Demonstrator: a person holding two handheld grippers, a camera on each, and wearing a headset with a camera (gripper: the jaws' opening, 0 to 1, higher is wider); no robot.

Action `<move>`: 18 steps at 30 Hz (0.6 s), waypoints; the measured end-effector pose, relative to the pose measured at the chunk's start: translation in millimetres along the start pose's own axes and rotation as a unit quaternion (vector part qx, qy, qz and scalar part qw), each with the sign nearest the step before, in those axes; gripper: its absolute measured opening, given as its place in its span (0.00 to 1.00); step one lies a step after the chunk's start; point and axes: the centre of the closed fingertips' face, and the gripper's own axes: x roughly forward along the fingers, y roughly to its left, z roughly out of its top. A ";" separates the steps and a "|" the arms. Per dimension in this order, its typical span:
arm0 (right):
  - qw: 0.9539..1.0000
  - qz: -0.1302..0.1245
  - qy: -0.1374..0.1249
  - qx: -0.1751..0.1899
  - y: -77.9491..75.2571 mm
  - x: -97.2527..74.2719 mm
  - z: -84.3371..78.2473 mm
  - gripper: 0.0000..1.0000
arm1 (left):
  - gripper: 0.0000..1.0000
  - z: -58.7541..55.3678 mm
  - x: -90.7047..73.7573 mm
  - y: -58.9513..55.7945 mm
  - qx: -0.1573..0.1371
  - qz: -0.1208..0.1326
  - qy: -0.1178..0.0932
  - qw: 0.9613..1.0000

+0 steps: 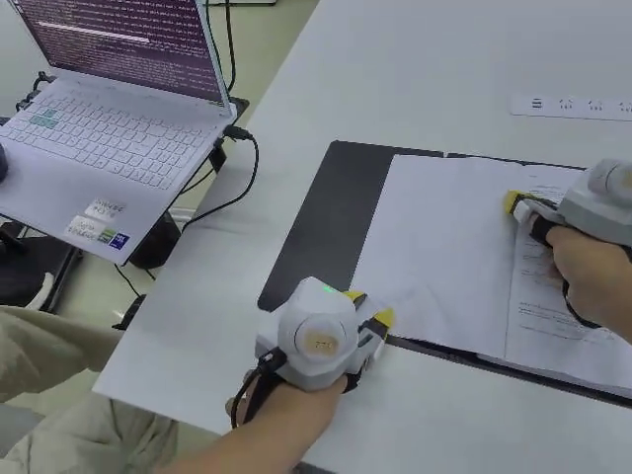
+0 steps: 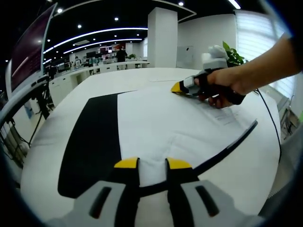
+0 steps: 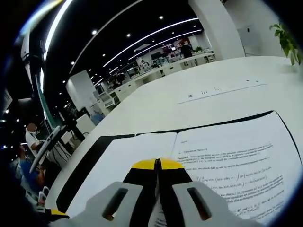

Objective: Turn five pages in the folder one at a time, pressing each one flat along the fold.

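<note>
The open folder lies by the table's near edge, its fold running far-to-near; the right gripper, jaws closed together, rests at the fold's far end, while the left gripper, jaws slightly parted, sits on the turned page's near edge.

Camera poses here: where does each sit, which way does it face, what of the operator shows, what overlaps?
Head view: headset, looking forward and down at the open folder and laptop; the person's arms show, holding the left hand-held gripper and right hand-held gripper.
Left gripper view: at the folder's near edge, facing across it; own jaws slightly apart, the right hand at upper right.
Right gripper view: at the fold, facing along the printed page; own jaws together.
Shared: all three see the folder.
</note>
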 end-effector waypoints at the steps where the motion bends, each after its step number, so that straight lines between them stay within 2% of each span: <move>1: 1.000 -0.001 0.000 0.000 -0.8 4.2 3.0 0.00 | 0.20 -0.2 0.2 0.2 -0.002 0.000 -0.001 1.000; 6: 1.000 -0.009 -0.001 0.003 -8.4 20.6 17.0 0.00 | 0.20 -0.8 0.8 1.0 -0.001 0.000 -0.002 1.000; 8: 0.999 -0.020 -0.011 0.041 -15.4 26.4 22.7 0.00 | 0.20 -1.1 1.0 1.3 -0.002 0.000 -0.003 1.000; 10: 0.999 -0.019 -0.010 0.027 -19.6 33.6 24.9 0.00 | 0.20 -1.1 1.0 1.4 -0.004 0.000 -0.005 1.000; 14: 0.999 -0.024 -0.010 0.042 -25.9 42.8 28.5 0.00 | 0.20 -0.9 0.8 1.1 -0.003 -0.001 -0.007 1.000; 18: 0.999 -0.023 -0.006 0.041 -26.8 43.0 26.1 0.00 | 0.20 -0.9 0.8 1.1 -0.005 0.000 -0.007 1.000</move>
